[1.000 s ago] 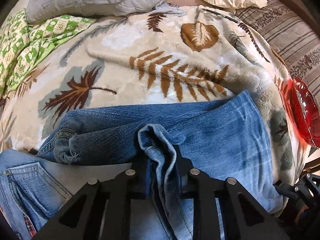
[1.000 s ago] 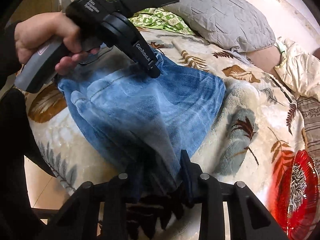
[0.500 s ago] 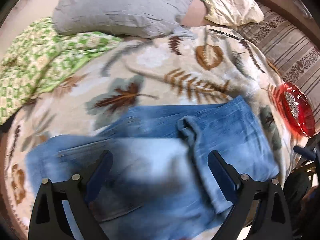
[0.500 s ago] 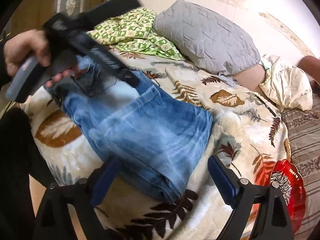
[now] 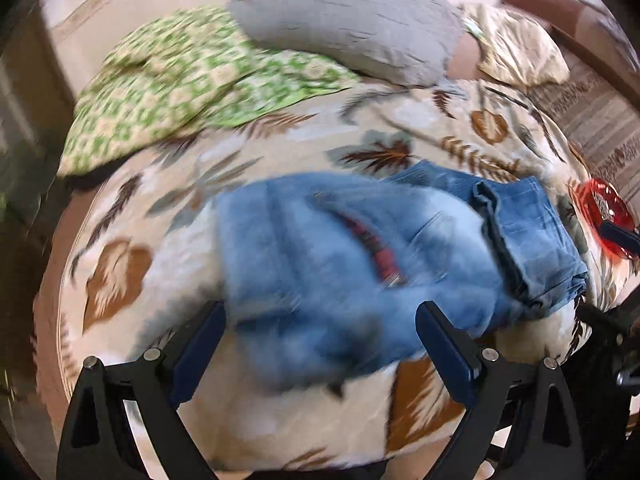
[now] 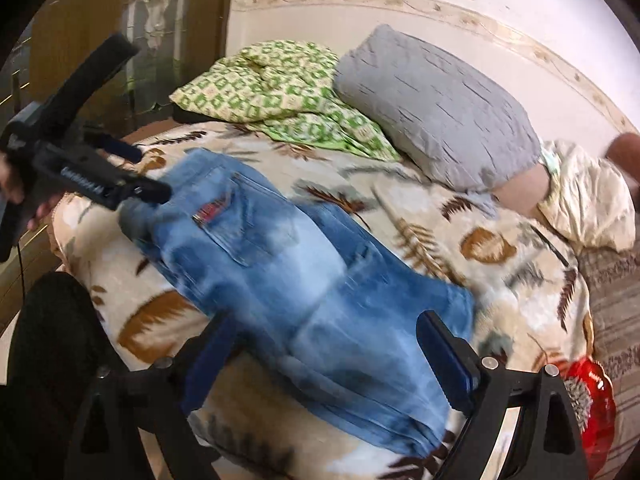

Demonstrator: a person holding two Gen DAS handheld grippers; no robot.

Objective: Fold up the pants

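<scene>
**Clerk:** Item one, your pants [image 6: 304,280]. Blue denim, folded into a thick bundle and lying flat on the leaf-print blanket [image 6: 500,280], near the bed's front edge. A back pocket with a red label faces up. In the left wrist view the hem ends lie folded over at the bundle's right.

**Checker:** Do you have either tool on them?

**Clerk:** No. Your left gripper [image 5: 320,344] has its jaws spread wide, with nothing between the blue pads. The denim shows in the gap but lies below them, apart. Your right gripper [image 6: 320,356] is the same: jaws wide, pads clear of the cloth, hovering over the bundle's near end.

**Checker:** Can you see one tool from the other?

**Clerk:** Yes. In the right wrist view your left gripper appears at the far left, above the waistband end, with your hand [image 6: 16,196] around its grip. Its fingers point towards the denim without touching it.

**Checker:** What else is on the bed?

**Clerk:** Item two, a grey pillow [image 6: 436,112] at the head. Item three, a green and cream patterned cloth [image 6: 276,92], crumpled beside the pillow. Item four, a cream cloth [image 6: 588,204] at the far right, past the pillow. Item five, a red glass dish [image 6: 592,412], at the blanket's right edge, well apart from the pants. The left wrist view is blurred, so fine detail of the denim there cannot be told.
</scene>
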